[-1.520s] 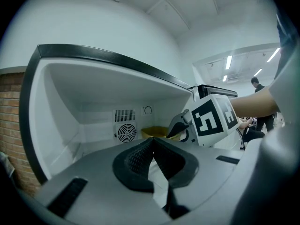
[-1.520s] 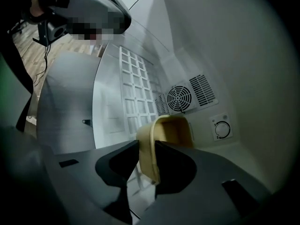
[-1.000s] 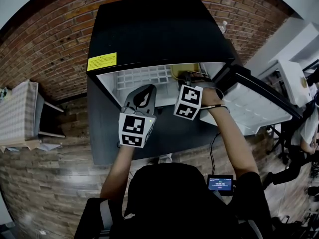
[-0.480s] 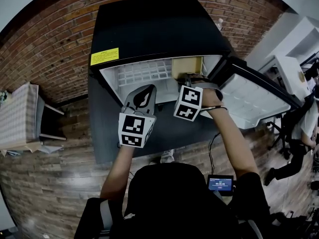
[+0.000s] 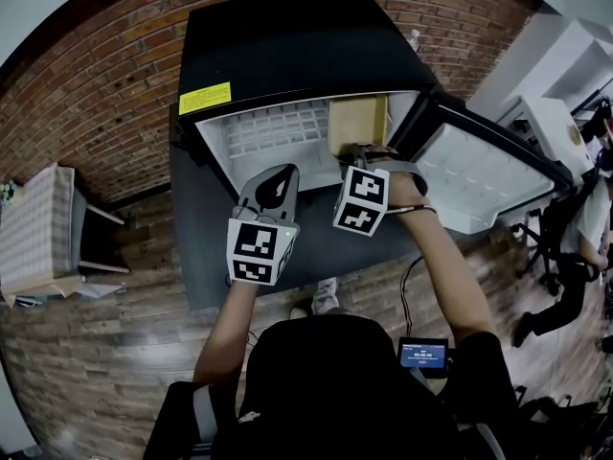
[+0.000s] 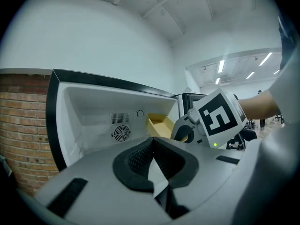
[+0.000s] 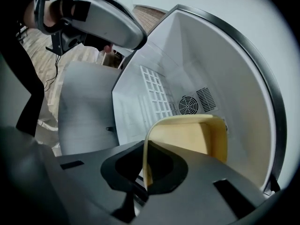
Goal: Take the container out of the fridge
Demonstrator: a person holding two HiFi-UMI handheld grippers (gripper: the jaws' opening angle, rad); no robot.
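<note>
A small black fridge (image 5: 287,46) stands before me with its door (image 5: 479,175) swung open to the right. The yellow open-topped container (image 5: 356,123) sits at the right of the white interior, tilted toward me. My right gripper (image 5: 356,151) is shut on the container's near wall (image 7: 146,168), which runs up between the jaws. My left gripper (image 5: 278,175) hovers in front of the opening, left of the container. Its jaws (image 6: 151,142) are shut with nothing held. The left gripper view shows the container (image 6: 159,124) and the right gripper (image 6: 182,131) on it.
A white wire shelf (image 5: 273,132) spans the fridge's left part, and a fan grille (image 7: 187,104) is on the back wall. A brick wall stands behind. There is a small table (image 5: 38,218) at the left, and a white cabinet (image 5: 556,151) and a person (image 5: 575,257) at the right.
The container has come forward and shows more in the fridge opening with the right gripper on it. Both grippers have drawn back from the fridge a little.
</note>
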